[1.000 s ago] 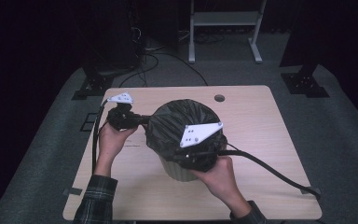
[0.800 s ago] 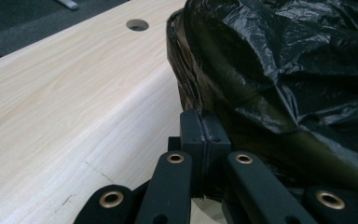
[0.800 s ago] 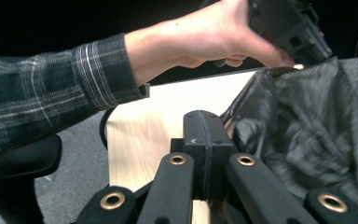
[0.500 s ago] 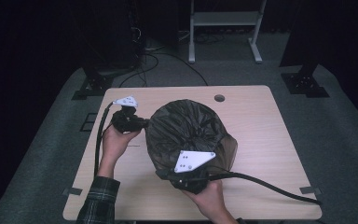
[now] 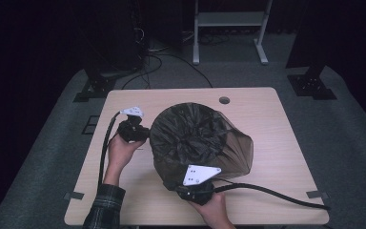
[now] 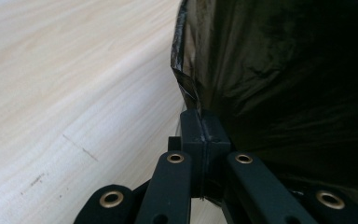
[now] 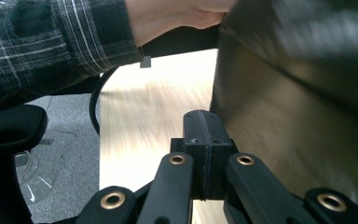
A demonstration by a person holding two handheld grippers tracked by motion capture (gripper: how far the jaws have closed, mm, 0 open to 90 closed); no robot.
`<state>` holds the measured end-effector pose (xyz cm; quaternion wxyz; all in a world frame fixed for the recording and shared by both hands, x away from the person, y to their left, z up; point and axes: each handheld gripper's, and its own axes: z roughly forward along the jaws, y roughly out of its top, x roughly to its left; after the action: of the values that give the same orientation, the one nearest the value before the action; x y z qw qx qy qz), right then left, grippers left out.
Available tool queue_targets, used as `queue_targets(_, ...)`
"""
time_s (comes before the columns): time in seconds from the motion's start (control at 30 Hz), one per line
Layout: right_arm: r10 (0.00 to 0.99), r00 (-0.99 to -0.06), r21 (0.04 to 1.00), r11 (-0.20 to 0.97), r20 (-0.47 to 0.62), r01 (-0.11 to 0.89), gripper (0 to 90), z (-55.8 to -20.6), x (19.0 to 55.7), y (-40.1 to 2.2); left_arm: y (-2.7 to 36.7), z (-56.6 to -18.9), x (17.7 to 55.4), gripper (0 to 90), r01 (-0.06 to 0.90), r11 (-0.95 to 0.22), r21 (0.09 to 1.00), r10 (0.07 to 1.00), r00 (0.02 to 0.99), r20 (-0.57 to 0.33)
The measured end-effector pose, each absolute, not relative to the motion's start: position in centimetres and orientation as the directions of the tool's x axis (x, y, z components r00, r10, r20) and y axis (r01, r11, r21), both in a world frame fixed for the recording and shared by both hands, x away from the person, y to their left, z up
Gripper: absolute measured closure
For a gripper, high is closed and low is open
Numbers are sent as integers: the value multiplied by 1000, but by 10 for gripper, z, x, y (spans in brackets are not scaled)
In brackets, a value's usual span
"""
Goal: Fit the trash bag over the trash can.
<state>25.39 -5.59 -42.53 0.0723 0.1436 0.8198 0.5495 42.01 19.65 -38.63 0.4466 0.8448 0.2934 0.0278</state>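
A dark, crinkled bin bag (image 5: 200,138) stands over a round bin in the middle of the wooden table (image 5: 267,114). My left gripper (image 5: 145,133) is at the bag's left side, shut on a fold of the bag's edge (image 6: 186,88); the film runs down into the closed left gripper (image 6: 204,123). My right gripper (image 5: 195,183) is at the bag's near side under its white plate. In the right gripper view the right gripper (image 7: 204,123) is shut, and the bag's wall (image 7: 284,107) meets its tip.
A round cable hole (image 5: 224,100) sits near the table's far edge. The right gripper's cable (image 5: 276,195) trails across the near right of the table. A plaid sleeve (image 7: 51,37) and a black chair (image 7: 9,126) are at the near left. A metal stand (image 5: 228,19) is behind the table.
My right gripper has dropped from the bag's top toward the near edge, drawing the film down and outward. The left gripper has stayed at the bag's left side.
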Motion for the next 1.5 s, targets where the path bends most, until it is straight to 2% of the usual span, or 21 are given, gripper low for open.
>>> queue_targets(0.2,320,-946,914,367,50,173,897,-443,257,-58,194,-399,421,898,488,-440,754,523,822,-227)
queue_targets(0.27,320,-946,921,351,52,169,781,-440,255,-61,196,-397,421,898,484,-434,759,528,820,-221)
queue_targets(0.3,321,-945,920,347,68,184,744,-437,253,-63,197,-396,421,898,483,-431,762,531,819,-219)
queue_targets(0.47,312,-949,931,334,35,144,683,-412,239,-83,202,-390,420,898,475,-422,772,539,816,-208)
queue_targets(0.63,314,-949,946,308,-1,101,657,-376,222,-117,205,-388,419,898,477,-416,774,544,813,-208)
queue_targets(0.73,335,-942,950,296,-12,94,627,-355,225,-143,206,-386,419,898,473,-416,777,546,813,-202)
queue_targets(0.87,423,-906,949,295,-28,108,572,-331,244,-187,208,-385,419,899,473,-413,778,550,811,-200)
queue_targets(1.03,486,-874,944,293,-11,152,456,-324,292,-240,211,-385,420,899,477,-412,776,555,807,-202)
queue_targets(1.1,437,-899,944,278,41,178,441,-327,315,-254,211,-385,421,899,478,-411,777,555,807,-203)
queue_targets(1.23,401,-916,918,349,36,188,393,-335,341,-255,211,-388,423,899,478,-418,773,552,809,-202)
queue_targets(1.27,388,-921,908,374,34,191,402,-340,348,-252,211,-388,423,899,480,-418,771,552,809,-205)
queue_targets(1.33,381,-924,893,401,38,202,540,-344,355,-249,210,-388,424,899,479,-417,773,551,809,-204)
queue_targets(1.4,362,-931,886,415,48,208,773,-349,357,-246,210,-388,423,899,477,-418,773,550,810,-203)
queue_targets(1.43,348,-935,883,418,60,212,838,-351,357,-244,210,-388,423,899,477,-420,772,549,811,-203)
queue_targets(1.5,343,-937,878,428,63,216,898,-355,355,-242,210,-389,423,899,480,-423,768,549,811,-204)
